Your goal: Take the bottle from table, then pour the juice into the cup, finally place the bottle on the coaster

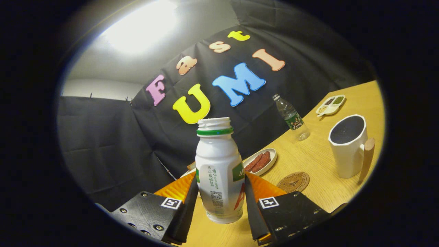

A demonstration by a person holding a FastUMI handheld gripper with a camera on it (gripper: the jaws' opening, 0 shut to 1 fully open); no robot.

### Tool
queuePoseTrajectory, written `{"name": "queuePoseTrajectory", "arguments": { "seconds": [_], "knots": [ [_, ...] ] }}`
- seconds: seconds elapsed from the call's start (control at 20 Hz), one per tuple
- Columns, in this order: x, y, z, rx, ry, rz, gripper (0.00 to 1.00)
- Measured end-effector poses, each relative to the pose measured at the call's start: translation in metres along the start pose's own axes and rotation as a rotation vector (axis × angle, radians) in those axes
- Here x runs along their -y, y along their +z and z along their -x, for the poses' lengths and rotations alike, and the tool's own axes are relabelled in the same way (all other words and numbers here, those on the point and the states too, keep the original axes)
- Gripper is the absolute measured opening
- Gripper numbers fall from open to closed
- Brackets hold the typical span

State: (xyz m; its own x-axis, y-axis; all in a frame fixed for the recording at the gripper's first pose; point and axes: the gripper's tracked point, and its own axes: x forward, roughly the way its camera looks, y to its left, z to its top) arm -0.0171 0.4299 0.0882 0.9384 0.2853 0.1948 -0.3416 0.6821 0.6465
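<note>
A: Start with the big things. Where are we?

B: A yellow wood-grain table (319, 157) runs off toward two o'clock. On it, at about three o'clock from the fingers, stands a white faceted mug with a wooden handle (348, 147), its inside dark; I cannot tell whether any juice is in it

A: And the bottle?

B: The white plastic juice bottle with a green neck ring (219, 171) sits between the fingers, cap off, roughly upright, its base seeming clear of the table. The gripper (219, 195) is closed narrow on it, a finger pressed to each side

A: So the take is done?

B: I'd judge so. Pouring and the set-down are left. The round brown coaster (293, 181) lies bare at two o'clock, just beyond the right finger, between bottle and mug

A: Anything else?

B: A clear water bottle (291, 116) at one o'clock, and an oval white dish of red slices (261, 160) nearer
</note>
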Motion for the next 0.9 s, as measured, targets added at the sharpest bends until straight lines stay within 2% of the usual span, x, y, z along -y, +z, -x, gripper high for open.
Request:
{"name": "queuePoseTrajectory", "arguments": {
  "seconds": [0.65, 0.9],
  "knots": [
    [0.045, 0.048, 0.013, 0.111, -0.014, -0.470, 0.67],
    [0.062, 0.055, 0.022, 0.123, -0.033, -0.557, 0.66]
  ]
}}
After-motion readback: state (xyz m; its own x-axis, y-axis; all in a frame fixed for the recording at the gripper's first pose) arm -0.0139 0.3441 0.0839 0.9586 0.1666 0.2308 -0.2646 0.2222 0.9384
